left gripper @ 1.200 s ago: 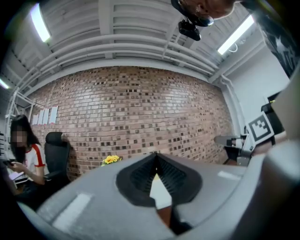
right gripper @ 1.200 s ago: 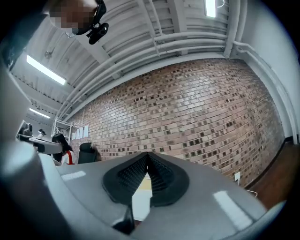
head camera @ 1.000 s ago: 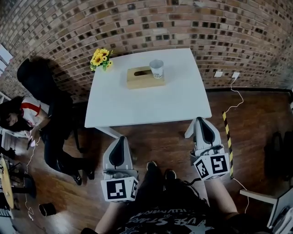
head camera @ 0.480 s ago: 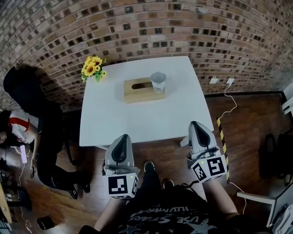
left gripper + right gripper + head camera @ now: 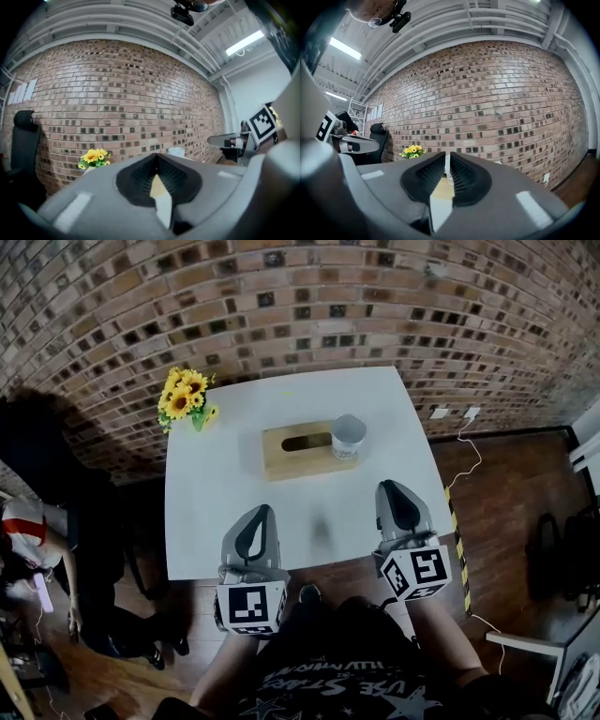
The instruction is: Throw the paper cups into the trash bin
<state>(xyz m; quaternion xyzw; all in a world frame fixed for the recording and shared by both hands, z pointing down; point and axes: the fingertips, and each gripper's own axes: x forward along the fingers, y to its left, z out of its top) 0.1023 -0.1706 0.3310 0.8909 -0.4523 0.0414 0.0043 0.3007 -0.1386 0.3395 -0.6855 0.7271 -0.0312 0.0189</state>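
Paper cup (image 5: 348, 436): white, upright on the far half of the table, touching or just beside the right end of the tissue box; well apart from both grippers.
Left gripper (image 5: 262, 512): held level over the near edge of the table, pointing at the wall; jaw tips meet, nothing between them.
Left marker cube (image 5: 251, 606): at the rear of that gripper, above the person's forearm.
Right gripper (image 5: 391, 486): level, over the near right part of the table; jaws drawn together but for a thin slit, nothing gripped. The cup shows far off through the slit in the right gripper view.
Right marker cube (image 5: 414, 573): at that gripper's rear.
Table (image 5: 234, 493): white, square, set against the wall.
Tissue box (image 5: 298, 448): light wood, oval slot on top, lying near the table's middle.
Sunflowers (image 5: 185, 395): yellow bunch at the far left corner.
Floor (image 5: 506, 484): dark wood boards; a white cable runs along it to the right of the table.
Brick wall (image 5: 281, 306): behind the table.
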